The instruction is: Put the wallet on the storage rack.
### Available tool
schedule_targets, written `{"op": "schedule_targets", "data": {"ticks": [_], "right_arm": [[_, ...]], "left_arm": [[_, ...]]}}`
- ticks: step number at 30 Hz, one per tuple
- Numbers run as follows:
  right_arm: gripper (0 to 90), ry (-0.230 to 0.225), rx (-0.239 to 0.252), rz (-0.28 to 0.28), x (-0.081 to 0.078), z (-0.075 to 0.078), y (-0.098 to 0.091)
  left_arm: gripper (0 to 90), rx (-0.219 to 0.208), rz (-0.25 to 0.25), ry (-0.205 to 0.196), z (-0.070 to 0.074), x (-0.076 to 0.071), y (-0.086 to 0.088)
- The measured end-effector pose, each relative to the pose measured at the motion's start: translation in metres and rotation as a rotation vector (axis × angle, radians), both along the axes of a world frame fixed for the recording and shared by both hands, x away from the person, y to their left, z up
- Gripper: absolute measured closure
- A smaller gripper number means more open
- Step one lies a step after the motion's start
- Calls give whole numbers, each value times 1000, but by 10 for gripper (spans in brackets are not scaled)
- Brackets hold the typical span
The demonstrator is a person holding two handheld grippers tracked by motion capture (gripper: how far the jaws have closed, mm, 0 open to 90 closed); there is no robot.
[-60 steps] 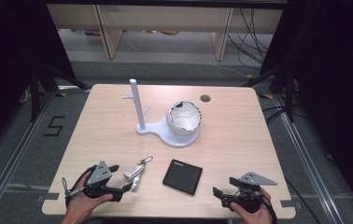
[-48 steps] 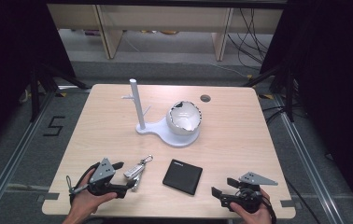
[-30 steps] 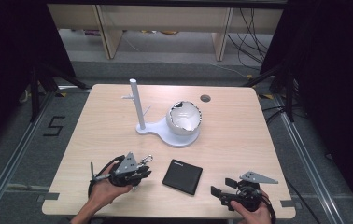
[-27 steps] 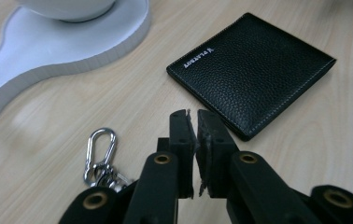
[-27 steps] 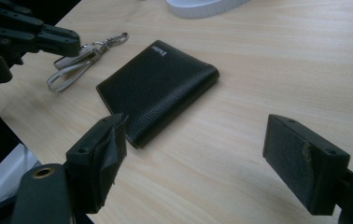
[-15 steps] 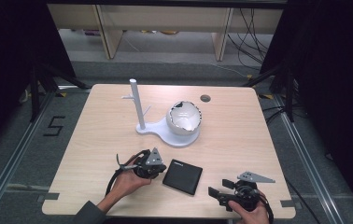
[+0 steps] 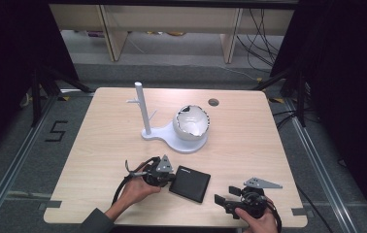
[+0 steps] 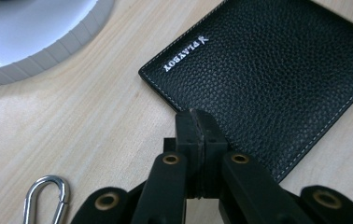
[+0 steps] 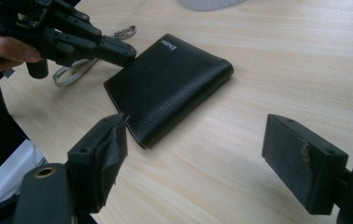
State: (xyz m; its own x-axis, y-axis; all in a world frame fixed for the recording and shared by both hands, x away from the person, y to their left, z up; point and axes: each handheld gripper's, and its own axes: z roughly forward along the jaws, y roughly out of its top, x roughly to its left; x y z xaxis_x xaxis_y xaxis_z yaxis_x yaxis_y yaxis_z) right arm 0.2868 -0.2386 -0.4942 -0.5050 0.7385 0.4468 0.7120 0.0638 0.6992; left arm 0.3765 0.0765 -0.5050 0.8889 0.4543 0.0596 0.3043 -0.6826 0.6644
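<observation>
Black pebbled-leather wallet (image 7: 190,183) lies just right of my closed, empty left gripper (image 8: 194,122), apparently touching; right gripper (image 9: 202,154) gapes empty.

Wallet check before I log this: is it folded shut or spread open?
Folded shut. The wallet lies flat on the table, its rounded fold and stitched edges together.

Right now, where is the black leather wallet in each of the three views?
High view: the black leather wallet lies low centre on the table, beside the left gripper.
Left gripper view: it covers the upper right, past the shut jaws.
Right gripper view: upper centre.
Shared landmark: the white stand base, beyond the wallet.
</observation>
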Motion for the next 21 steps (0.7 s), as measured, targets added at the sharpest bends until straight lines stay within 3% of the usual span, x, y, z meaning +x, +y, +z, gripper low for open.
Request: {"op": "schedule_targets", "data": {"ticks": [1, 3, 8, 9, 10, 14, 17, 18, 19, 20, 21], "right_arm": [[233, -39, -32, 10, 3, -2, -2], [234, -8, -12, 10, 3, -1, 0], [240, -20, -23, 17, 11, -3, 1], [243, 16, -1, 9, 11, -2, 4], [247, -10, -20, 16, 14, -3, 3], [277, -8, -1, 25, 21, -3, 5], [327, -6, -8, 18, 32, -5, 5], [346, 27, 10, 5, 33, -4, 8], [368, 3, -13, 26, 45, -7, 8], [376, 6, -24, 20, 48, -7, 9], [386, 14, -27, 24, 52, -7, 10]], "left_arm": [[893, -5, 3, 0, 0, 0, 0], [893, -2, 1, 3, 0, 0, 1], [893, -15, -6, 19, -1, -5, -2], [893, -8, -22, 16, 0, -7, -3], [893, -3, -28, 13, 0, -9, -5], [892, 14, -63, 15, 1, -14, -9], [892, 23, -86, 21, 2, -16, -12], [892, 25, -89, 20, 2, -17, -13], [892, 23, -93, 20, 1, -18, -13], [891, 8, -80, 29, 1, -20, -15], [892, 24, -95, 25, 2, -19, -14]]}}
